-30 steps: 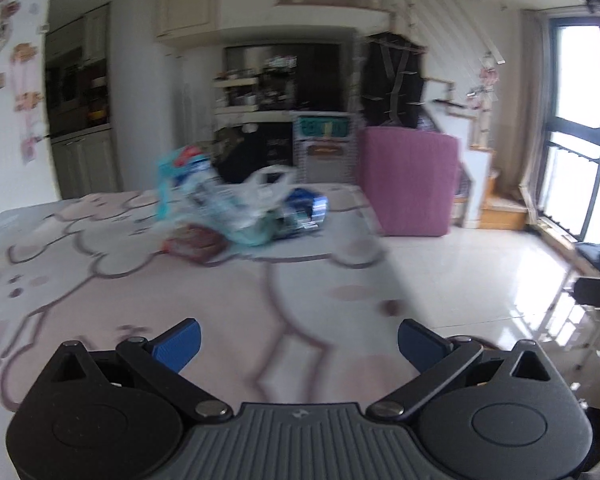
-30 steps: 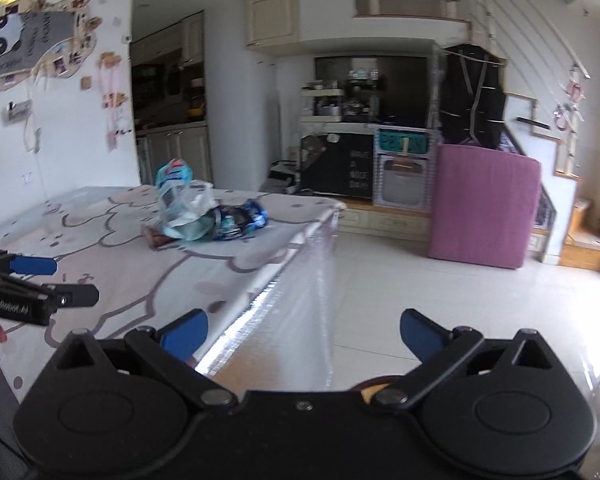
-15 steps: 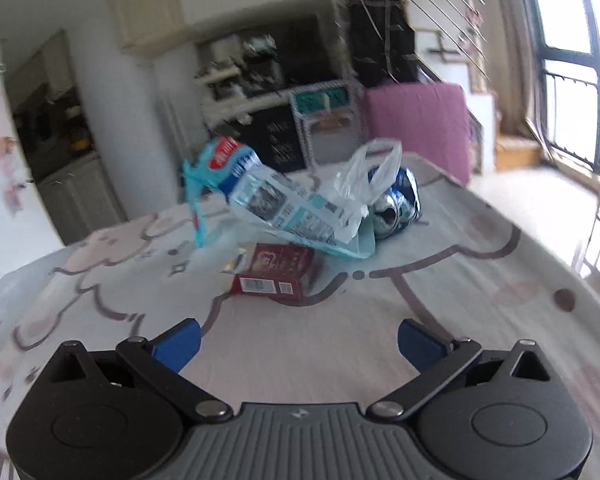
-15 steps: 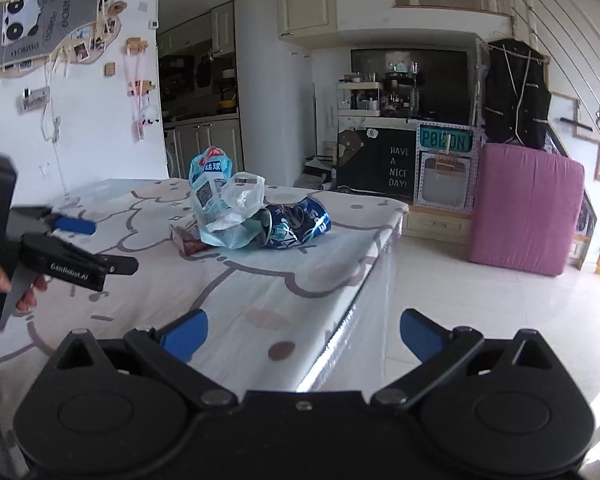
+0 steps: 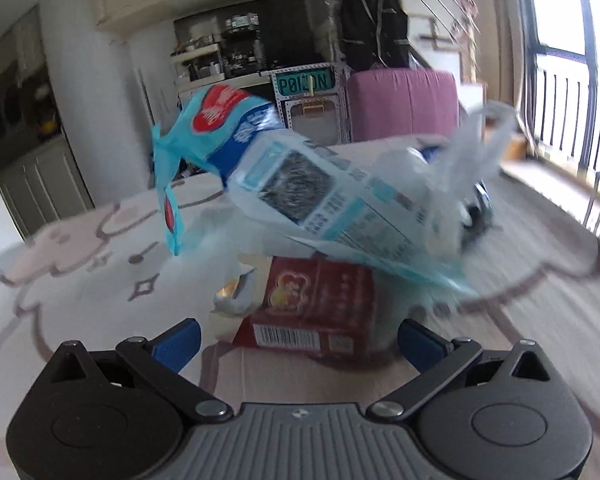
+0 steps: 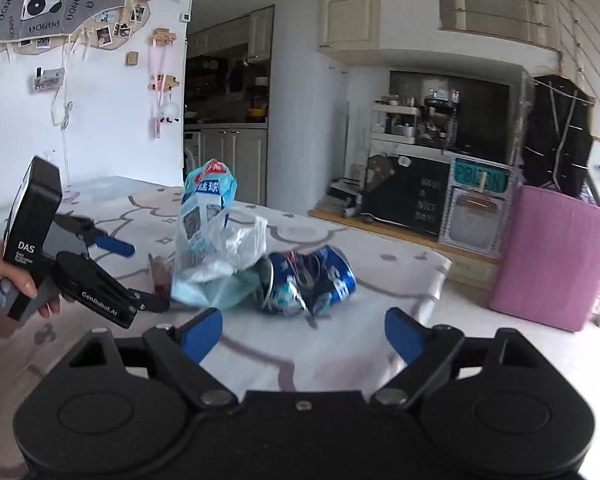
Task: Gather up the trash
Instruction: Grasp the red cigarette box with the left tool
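Left tool (image 5: 298,340) wide apart and empty, gripped by a hand (image 6: 4,280); right tool (image 6: 302,330) empty, jaws closing.

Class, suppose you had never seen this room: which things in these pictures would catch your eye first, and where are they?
A heap of trash sits on the cartoon-print table: a tall blue-and-white snack bag, a crushed blue can to its right, and a red box under the bag. The left hand-held gripper points at it, jaws open.

Left wrist view is motion-blurred; print on the blue wrapper (image 5: 300,184) is unreadable. The red box (image 5: 320,308) lies partly under it. The crushed can (image 6: 312,280), possibly dented, is half hidden behind the plastic bag (image 6: 236,248).
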Demonstrator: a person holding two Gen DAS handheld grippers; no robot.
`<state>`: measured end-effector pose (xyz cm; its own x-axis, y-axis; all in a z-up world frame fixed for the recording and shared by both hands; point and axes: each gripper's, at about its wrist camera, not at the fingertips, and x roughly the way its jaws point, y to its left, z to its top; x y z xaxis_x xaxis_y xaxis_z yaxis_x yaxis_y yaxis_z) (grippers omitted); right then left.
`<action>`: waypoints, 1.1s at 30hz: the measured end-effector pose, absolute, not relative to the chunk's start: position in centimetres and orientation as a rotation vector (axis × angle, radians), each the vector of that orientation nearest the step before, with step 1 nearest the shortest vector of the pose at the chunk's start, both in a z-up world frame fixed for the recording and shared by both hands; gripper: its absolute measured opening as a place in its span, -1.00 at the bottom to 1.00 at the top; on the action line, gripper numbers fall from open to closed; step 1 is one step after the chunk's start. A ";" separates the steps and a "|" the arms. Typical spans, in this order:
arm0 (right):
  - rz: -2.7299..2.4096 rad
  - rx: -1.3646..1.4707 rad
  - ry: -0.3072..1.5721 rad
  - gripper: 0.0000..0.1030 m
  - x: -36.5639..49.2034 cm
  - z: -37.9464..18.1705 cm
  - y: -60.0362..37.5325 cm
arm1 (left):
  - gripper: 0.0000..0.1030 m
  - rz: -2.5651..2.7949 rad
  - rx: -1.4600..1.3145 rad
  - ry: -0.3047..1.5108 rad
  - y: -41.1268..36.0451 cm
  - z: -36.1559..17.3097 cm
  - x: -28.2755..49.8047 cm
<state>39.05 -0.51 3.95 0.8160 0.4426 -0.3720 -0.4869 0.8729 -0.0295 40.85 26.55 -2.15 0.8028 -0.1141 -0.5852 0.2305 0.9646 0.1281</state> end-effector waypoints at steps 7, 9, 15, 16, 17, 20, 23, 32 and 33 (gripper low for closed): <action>0.577 -0.134 0.329 0.72 42.9 3.7 2.4 | 0.98 -0.241 0.075 0.650 27.9 -2.7 42.5; 0.592 -0.132 0.320 0.71 43.7 3.9 3.5 | 0.85 -0.237 0.066 0.655 28.0 -2.8 42.6; 0.622 -0.121 0.356 -0.27 45.0 4.6 6.4 | 0.81 -0.261 0.072 0.647 27.4 -2.6 41.4; 0.629 -0.113 0.368 -0.64 44.9 4.6 6.5 | 0.81 -0.254 0.081 0.655 27.3 -2.7 41.0; 0.631 -0.110 0.374 -0.80 44.6 4.6 6.6 | 0.80 -0.249 0.090 0.655 27.1 -2.7 40.3; 0.634 -0.119 0.374 -0.90 42.9 4.7 6.0 | 0.80 -0.273 0.070 0.663 27.0 -2.5 37.9; 0.645 -0.117 0.384 -0.91 40.7 4.8 5.2 | 0.80 -0.297 0.072 0.673 26.7 -2.3 34.7; 0.731 -0.043 0.366 -0.92 31.2 6.5 1.3 | 0.80 -0.446 0.113 0.692 25.2 -0.9 23.4; 0.738 -0.036 0.366 -0.92 30.2 6.6 0.9 | 0.80 -0.468 0.132 0.695 25.0 -0.8 22.3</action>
<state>30.20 0.86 6.61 0.6796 0.6508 -0.3386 -0.6633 0.7422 0.0953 22.25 25.01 -0.78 0.6692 -0.3708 -0.6439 0.4575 0.8885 -0.0362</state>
